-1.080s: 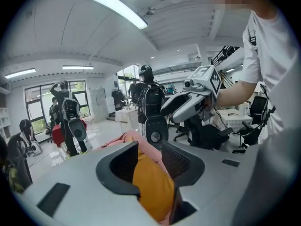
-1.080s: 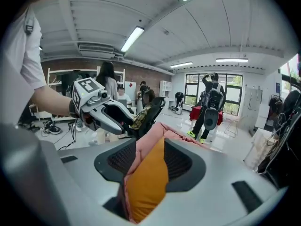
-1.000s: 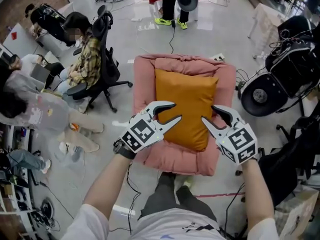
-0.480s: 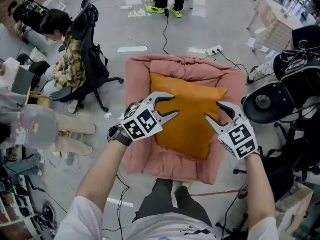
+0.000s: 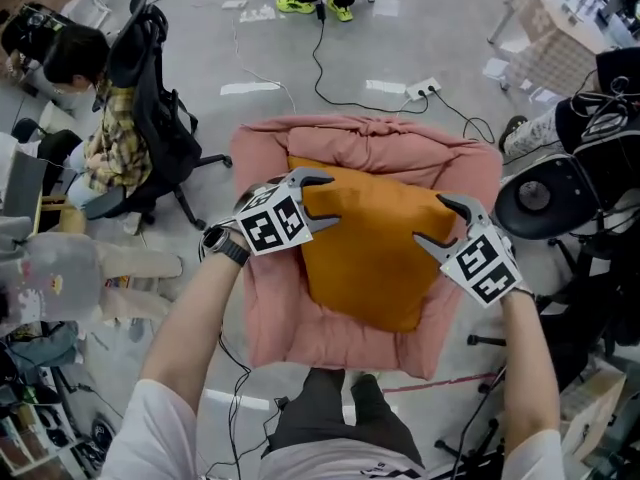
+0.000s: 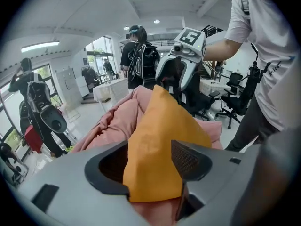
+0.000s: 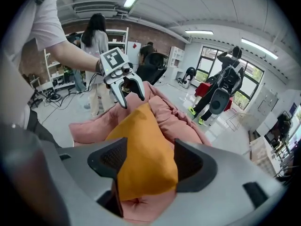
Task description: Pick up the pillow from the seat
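Note:
An orange pillow (image 5: pixel 375 253) lies on the pink padded seat (image 5: pixel 270 308) on the floor. My left gripper (image 5: pixel 330 200) is at the pillow's left edge, my right gripper (image 5: pixel 430 220) at its right edge. Both sets of jaws are opening, each astride a part of the pillow. In the left gripper view the pillow's corner (image 6: pixel 160 140) stands between the left gripper's (image 6: pixel 150 166) pads, with the right gripper (image 6: pixel 171 81) beyond. In the right gripper view the pillow (image 7: pixel 143 149) fills the right gripper's (image 7: pixel 148 161) gap, and the left gripper (image 7: pixel 128 92) shows across it. Neither pair of pads presses the pillow.
A person sits in a black office chair (image 5: pixel 150 138) left of the seat. A power strip (image 5: pixel 422 89) and cables lie on the floor behind it. Black equipment (image 5: pixel 545 198) stands close on the right. Someone stands at the far side (image 5: pixel 310 3).
Both grippers have moved forward and apart to the pillow's two side edges. Their jaws have widened around the pillow. The pillow itself still lies on the seat.

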### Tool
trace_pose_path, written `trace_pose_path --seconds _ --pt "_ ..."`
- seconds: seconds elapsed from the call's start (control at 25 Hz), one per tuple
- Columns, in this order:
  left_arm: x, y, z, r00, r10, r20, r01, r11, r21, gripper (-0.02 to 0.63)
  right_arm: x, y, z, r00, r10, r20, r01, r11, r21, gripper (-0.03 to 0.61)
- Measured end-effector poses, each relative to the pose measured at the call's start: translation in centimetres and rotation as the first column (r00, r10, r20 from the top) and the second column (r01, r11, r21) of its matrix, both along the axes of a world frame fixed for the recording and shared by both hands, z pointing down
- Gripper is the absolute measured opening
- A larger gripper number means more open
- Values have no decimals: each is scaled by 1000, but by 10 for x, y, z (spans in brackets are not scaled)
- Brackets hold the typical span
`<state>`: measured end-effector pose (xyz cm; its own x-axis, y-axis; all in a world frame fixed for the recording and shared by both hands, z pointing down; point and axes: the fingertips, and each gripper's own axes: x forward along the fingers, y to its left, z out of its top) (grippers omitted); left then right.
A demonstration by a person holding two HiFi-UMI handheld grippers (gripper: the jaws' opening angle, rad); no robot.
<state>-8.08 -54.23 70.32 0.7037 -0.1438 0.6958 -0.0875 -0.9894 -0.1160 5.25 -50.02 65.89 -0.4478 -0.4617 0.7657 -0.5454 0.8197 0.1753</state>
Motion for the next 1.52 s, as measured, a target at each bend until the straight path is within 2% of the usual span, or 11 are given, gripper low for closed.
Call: trace_pose_path --seconds 0.4,0.56,0.76,0.88,0.92,1.0,1.12,1.24,1.44,1.52 --pt "-14 -41 34 995 84 47 -82 996 -41 380 12 -27 33 992 -50 -117 42 996 -75 339" --pt "-8 -40 50 990 128 61 -123 990 -70 393 19 -31 54 983 -75 -167 56 991 -119 364" --pt "-5 -41 68 984 157 81 -150 985 -84 394 22 -38 71 976 -87 -200 52 983 -175 362" --pt "-4 -41 73 981 170 89 -163 983 -88 394 22 -34 80 970 -118 -212 66 969 -239 360" --pt "-3 -41 74 980 175 93 -167 982 -88 394 21 -31 82 967 -134 -217 74 962 -262 340" --pt "-4 -41 74 976 188 106 -179 980 -89 394 18 -25 84 957 -166 -236 96 955 -282 237" --pt "-8 -39 79 964 216 152 -205 975 -85 394 10 -17 82 938 -213 -273 145 958 -249 146" --pt "-6 -36 82 955 241 172 -230 970 -85 394 4 -3 78 927 -242 -287 185 960 -212 105" --pt "-5 -25 82 946 270 178 -253 961 -112 392 -5 19 65 930 -257 -263 209 958 -196 92" --pt "-6 -16 79 947 273 172 -252 958 -134 349 -5 25 62 937 -244 -250 199 961 -192 91"
